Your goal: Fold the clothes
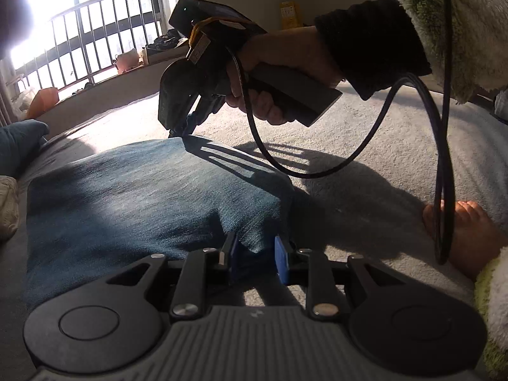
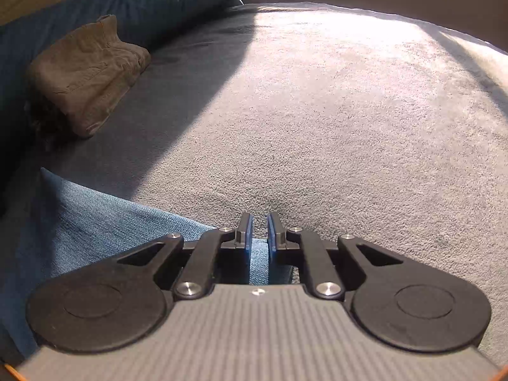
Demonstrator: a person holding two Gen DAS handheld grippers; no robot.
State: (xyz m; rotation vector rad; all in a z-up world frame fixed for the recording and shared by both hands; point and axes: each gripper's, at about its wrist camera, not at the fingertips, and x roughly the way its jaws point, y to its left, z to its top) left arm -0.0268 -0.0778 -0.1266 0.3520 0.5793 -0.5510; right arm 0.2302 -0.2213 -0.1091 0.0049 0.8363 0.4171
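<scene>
One blue denim garment (image 1: 133,197) lies spread on the grey fleecy bed cover (image 2: 317,111), toward its near left part. One folded tan garment (image 2: 85,73) sits at the far left edge against a dark teal pillow (image 2: 143,3). There are two tongs. The left tongs (image 1: 256,250) point down at the near edge of the denim, with a raised fold pinched between the blue pads (image 1: 281,250). The right tongs (image 2: 257,231) are nearly closed, with only a thin slit left; their tips come down at the denim's far corner, but whether they grip cloth I cannot tell. A hand (image 1: 273,63) in a dark cuff and fluffy green-and-white sleeve (image 1: 460,25) holds them angled downward, a black cable (image 1: 441,158) looping off. One bare foot (image 1: 460,231) rests on the bed's right side.
</scene>
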